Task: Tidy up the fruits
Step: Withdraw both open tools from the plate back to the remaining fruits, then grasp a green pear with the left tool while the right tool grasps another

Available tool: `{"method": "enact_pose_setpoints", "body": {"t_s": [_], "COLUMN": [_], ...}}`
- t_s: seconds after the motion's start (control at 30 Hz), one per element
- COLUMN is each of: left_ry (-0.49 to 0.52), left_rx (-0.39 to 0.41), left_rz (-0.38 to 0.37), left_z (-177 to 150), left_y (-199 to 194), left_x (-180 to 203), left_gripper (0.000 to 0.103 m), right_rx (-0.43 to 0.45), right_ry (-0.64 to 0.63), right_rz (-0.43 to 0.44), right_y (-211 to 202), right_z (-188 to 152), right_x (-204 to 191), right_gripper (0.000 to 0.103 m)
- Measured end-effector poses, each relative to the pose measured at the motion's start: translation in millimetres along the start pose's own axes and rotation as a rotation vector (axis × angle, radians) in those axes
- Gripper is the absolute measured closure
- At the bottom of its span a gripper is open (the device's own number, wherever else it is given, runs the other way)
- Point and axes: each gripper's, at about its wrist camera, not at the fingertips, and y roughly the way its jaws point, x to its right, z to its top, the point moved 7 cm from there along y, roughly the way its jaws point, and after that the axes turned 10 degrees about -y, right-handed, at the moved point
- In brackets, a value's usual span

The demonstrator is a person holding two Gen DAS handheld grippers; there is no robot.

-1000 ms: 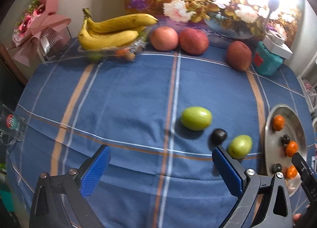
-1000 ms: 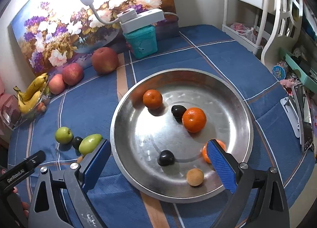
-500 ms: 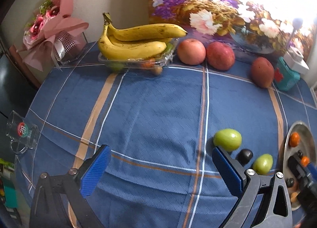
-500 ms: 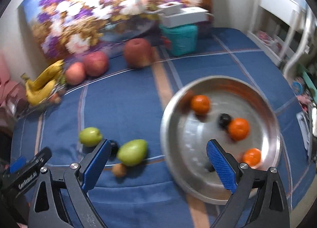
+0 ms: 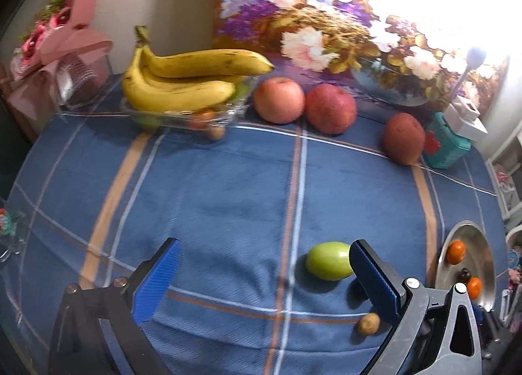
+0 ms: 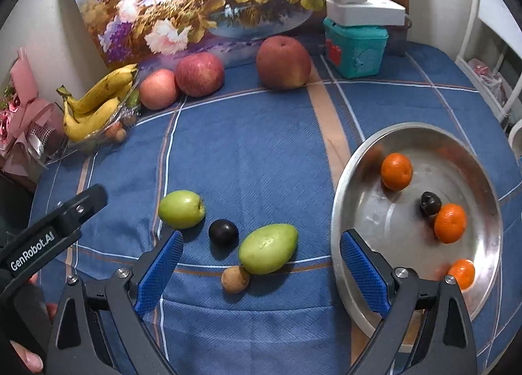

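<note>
Holding both grippers spread wide and empty, you hover them low over the blue cloth [image 6: 254, 153]. Your right gripper [image 6: 259, 269] frames a loose cluster: a round green fruit [image 6: 181, 209] with a dimpled top, a dark plum [image 6: 223, 232] just beside it, a longer green fruit [image 6: 268, 253] with a matte, speckled skin, and a small brown fruit [image 6: 235, 278] touching that one's lower left edge. The steel plate [image 6: 368, 212] lies to the right, holding three oranges [image 6: 396, 171] and one dark fruit [image 6: 430, 203] that touches the middle orange.

Your left gripper [image 5: 266, 278] points further left. Its view shows only one green fruit [image 5: 329, 261], partly behind the right finger, and the brown fruit [image 5: 368, 323] below; the plum is hidden there, probably behind that finger. The plate [image 5: 486, 270] is only a sliver at the edge.

That view gives a closer look at the back row: bananas [image 5: 186, 81] lying on a clear tray of small fruit, two apples [image 5: 279, 100] touching each other, and a third red apple [image 5: 404, 138] apart, next to a teal box [image 5: 448, 150]. The right view alone shows your left gripper's black body [image 6: 55, 228] at the cloth's left side.
</note>
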Motion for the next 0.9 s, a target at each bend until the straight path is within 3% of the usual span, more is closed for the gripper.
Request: {"method": "enact_pose_setpoints", "body": {"t_s": [0.13, 0.27, 0.33, 0.43, 0.57, 0.63, 0.8, 0.9], "left_ry": [0.007, 0.052, 0.052, 0.032, 0.038, 0.031, 0.005, 0.022], "left_rx": [-0.047, -0.073, -0.090, -0.121, -0.138, -0.149, -0.183, -0.180], "left_rz": [-0.066, -0.032, -0.045, -0.073, -0.082, -0.087, -0.141, -0.141], "left_z": [-7, -19, -23, -28, -31, -33, -36, -36], "left_y": [15, 31, 39, 48, 53, 55, 59, 58], "left_x": [17, 29, 34, 39, 44, 44, 45, 48], "left_gripper": [0.000, 0.001, 0.002, 0.013, 0.016, 0.020, 0.050, 0.050], "right_rx": [-0.037, -0.064, -0.066, -0.073, -0.078, -0.088, -0.107, -0.102], "right_ry": [-0.011, -0.027, -0.056, -0.082, -0.093, -0.098, -0.081, -0.081], "right_rz": [-0.007, -0.028, -0.056, -0.072, -0.058, -0.055, -0.057, -0.052], "right_y": [12, 25, 26, 28, 29, 32, 39, 42], "right_z": [-5, -12, -13, -13, -14, -15, -19, -19], "right_x": [2, 4, 3, 1, -2, -5, -2, -1], "right_gripper": [0.006, 0.017, 0.017, 0.019, 0.039, 0.039, 0.039, 0.043]}}
